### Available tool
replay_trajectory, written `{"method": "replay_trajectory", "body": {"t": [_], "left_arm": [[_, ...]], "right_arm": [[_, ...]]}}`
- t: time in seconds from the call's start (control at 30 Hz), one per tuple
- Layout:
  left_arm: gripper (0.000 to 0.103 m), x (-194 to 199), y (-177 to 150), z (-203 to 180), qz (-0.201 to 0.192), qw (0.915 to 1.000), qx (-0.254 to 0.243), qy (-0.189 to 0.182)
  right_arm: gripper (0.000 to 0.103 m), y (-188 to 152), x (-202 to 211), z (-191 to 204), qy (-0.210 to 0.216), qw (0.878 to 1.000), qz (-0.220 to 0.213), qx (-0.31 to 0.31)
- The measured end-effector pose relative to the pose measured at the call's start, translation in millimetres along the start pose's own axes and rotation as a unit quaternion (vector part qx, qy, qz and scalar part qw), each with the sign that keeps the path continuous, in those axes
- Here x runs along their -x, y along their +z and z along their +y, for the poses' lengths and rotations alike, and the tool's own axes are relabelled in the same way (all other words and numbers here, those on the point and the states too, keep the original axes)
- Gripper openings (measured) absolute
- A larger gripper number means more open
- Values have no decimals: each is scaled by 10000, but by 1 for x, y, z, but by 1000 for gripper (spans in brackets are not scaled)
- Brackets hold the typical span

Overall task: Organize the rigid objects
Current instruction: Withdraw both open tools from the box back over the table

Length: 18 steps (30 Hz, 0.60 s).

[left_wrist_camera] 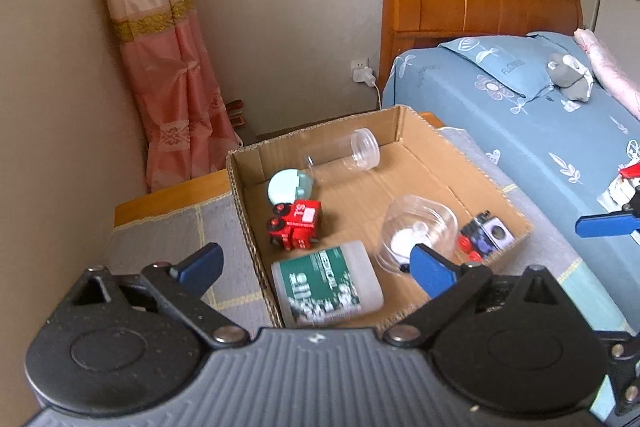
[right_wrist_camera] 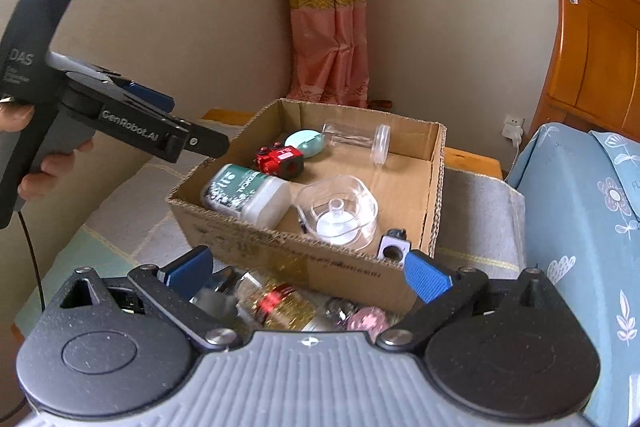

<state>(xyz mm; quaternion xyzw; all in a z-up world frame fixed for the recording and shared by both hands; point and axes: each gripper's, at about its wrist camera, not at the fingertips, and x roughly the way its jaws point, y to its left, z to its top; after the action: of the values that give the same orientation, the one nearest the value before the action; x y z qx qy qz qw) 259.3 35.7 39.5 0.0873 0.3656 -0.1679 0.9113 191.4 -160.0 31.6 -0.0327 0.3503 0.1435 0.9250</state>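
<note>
The green-labelled bottle (left_wrist_camera: 327,283) lies on its side in the cardboard box (left_wrist_camera: 248,219), cap toward the bed (left_wrist_camera: 560,147); both the left gripper (left_wrist_camera: 316,269) and the right gripper (right_wrist_camera: 308,273) gape wide, empty.

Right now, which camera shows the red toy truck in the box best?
The left wrist view: the red toy truck sits large and unblocked near the box's left wall. The right wrist view shows it smaller and farther off, behind the green-labelled bottle.

You have the cardboard box (left_wrist_camera: 404,131) open-topped on the mat. Inside lie a green-labelled white bottle (left_wrist_camera: 326,283) on its side, a red toy truck (left_wrist_camera: 295,229), a mint round case (left_wrist_camera: 285,187), a clear jar (left_wrist_camera: 362,149) on its side, and a clear squarish container (left_wrist_camera: 418,231).
</note>
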Motion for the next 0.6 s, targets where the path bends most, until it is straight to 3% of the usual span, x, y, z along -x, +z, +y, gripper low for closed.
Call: {"method": "replay_trajectory", "body": {"t": [0.27,0.6], "left_arm": [[100,20,-38,-10,-110,9997,139,-149],[100,19,-82,-23,-18,9986,196,-485]], "right_arm": [[103,-43,8,6,-312,9988,-2,-364],[103,-108,-8,-6,-616,9917,510,-1010]]}}
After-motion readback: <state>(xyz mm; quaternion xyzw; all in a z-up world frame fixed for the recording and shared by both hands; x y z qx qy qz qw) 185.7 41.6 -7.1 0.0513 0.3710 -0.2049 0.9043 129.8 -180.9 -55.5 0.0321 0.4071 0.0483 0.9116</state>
